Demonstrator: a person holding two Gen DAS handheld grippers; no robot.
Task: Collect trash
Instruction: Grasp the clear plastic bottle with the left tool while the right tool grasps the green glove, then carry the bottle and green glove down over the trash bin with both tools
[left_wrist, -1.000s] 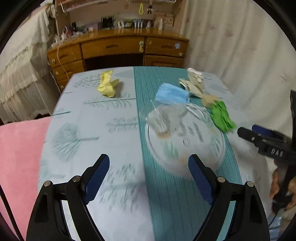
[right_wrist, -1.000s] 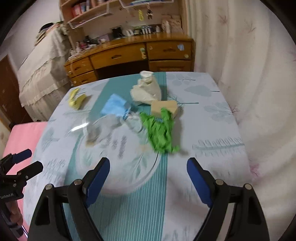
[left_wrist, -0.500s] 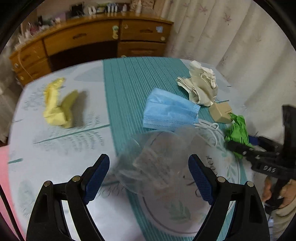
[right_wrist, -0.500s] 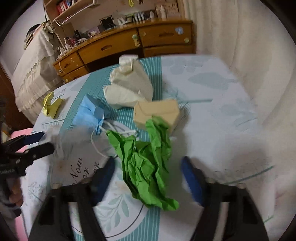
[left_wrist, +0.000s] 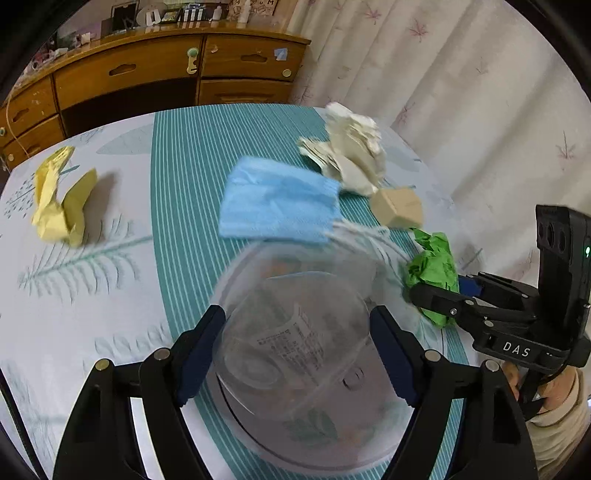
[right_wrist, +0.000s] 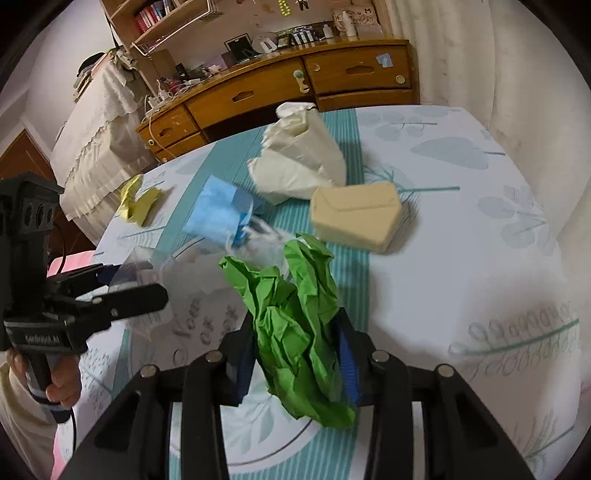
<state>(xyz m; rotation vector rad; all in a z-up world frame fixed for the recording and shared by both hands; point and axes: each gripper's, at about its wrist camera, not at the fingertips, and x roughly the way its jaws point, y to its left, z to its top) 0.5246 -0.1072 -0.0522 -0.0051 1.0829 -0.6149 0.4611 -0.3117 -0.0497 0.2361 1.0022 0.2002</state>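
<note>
My left gripper is shut on a crumpled clear plastic cup, which lies over a white plate. My right gripper is shut on a crumpled green paper; that gripper also shows in the left wrist view, with the green paper at the plate's right rim. A blue face mask, a crumpled white paper, a tan box and a crumpled yellow paper lie on the table.
The table wears a leaf-print cloth with a teal stripe. A wooden dresser stands beyond the far edge and a curtain hangs on the right. The left gripper shows at left in the right wrist view.
Both grippers moved forward and closed: the left onto the clear cup, the right onto the green paper.
</note>
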